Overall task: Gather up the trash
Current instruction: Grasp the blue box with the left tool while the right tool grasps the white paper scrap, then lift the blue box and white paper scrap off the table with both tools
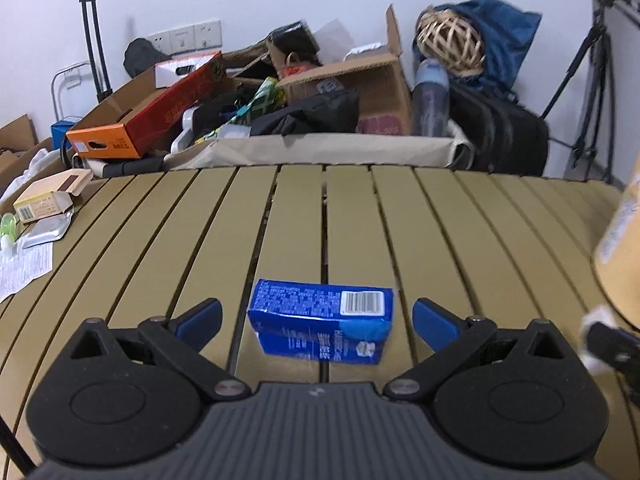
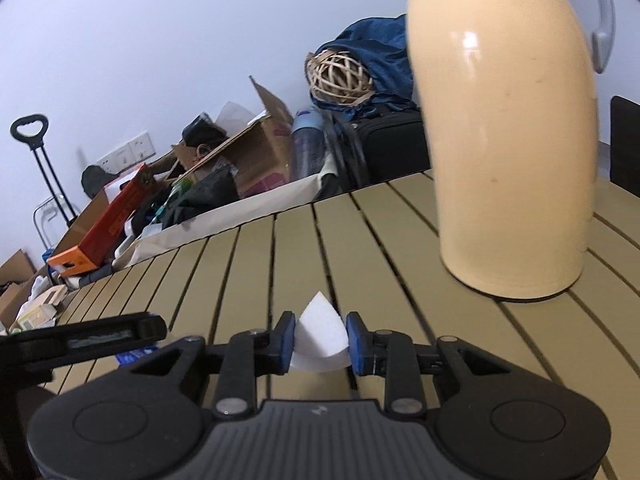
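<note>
left gripper (image 1: 317, 318) spread round blue box (image 1: 320, 326) | right gripper (image 2: 320, 342) pinching white scrap (image 2: 319, 338), perhaps paper

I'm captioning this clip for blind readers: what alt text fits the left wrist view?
An open left gripper frames a blue carton lying on a slatted olive table. Small boxes and papers sit at the table's left edge, and beyond the far edge are piled cardboard boxes, bags and a wicker ball.

Blue carton (image 1: 320, 326) flat on slatted table (image 1: 440, 240), barcode up; white folded paper scrap (image 2: 319, 340) pinched upright.
</note>
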The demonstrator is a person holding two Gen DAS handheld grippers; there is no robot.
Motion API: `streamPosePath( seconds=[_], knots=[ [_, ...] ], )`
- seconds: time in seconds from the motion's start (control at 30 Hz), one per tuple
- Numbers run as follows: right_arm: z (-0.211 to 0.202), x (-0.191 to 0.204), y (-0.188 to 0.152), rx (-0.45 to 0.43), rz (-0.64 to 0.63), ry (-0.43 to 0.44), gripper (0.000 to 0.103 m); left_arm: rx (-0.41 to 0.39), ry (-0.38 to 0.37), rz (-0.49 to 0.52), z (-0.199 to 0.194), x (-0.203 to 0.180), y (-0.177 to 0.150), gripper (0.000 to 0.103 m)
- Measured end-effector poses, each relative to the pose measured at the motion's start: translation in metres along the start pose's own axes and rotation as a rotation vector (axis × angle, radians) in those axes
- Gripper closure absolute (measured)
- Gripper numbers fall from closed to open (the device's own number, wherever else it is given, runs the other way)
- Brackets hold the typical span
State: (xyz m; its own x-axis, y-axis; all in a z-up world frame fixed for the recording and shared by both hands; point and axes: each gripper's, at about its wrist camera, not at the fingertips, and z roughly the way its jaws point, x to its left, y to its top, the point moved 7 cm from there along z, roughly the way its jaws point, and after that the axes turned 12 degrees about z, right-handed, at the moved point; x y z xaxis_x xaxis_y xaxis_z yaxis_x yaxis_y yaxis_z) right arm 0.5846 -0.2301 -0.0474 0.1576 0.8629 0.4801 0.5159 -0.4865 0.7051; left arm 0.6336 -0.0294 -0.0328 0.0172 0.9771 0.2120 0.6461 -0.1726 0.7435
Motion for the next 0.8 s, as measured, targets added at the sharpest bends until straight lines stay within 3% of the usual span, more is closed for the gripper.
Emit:
streamPosePath(
  seconds=[0.1,0.17,0.2,0.53,0.8],
  knots=[
    [-0.002,-0.006,0.002,-0.007,0.006,-0.008,0.076,0.004,0.013,-0.007,0.009,0.000,-0.002,0.002],
    [-0.003,-0.008,0.002,-0.008,0.002,-0.011,0.077,0.014,0.002,-0.004,0.013,-0.001,-0.004,0.023],
    [-0.003,-0.008,0.002,-0.008,-0.001,-0.013,0.077,0.028,-0.016,-0.003,0.015,-0.001,-0.005,0.028],
    [-0.015,0.000,-0.006,-0.005,-0.042,0.003,0.077,-0.009,-0.007,0.020,-0.011,0.003,-0.010,0.030],
    [-0.050,0.012,-0.023,-0.008,-0.092,0.030,0.077,-0.057,0.014,0.035,-0.066,0.013,-0.025,0.030]
  ],
)
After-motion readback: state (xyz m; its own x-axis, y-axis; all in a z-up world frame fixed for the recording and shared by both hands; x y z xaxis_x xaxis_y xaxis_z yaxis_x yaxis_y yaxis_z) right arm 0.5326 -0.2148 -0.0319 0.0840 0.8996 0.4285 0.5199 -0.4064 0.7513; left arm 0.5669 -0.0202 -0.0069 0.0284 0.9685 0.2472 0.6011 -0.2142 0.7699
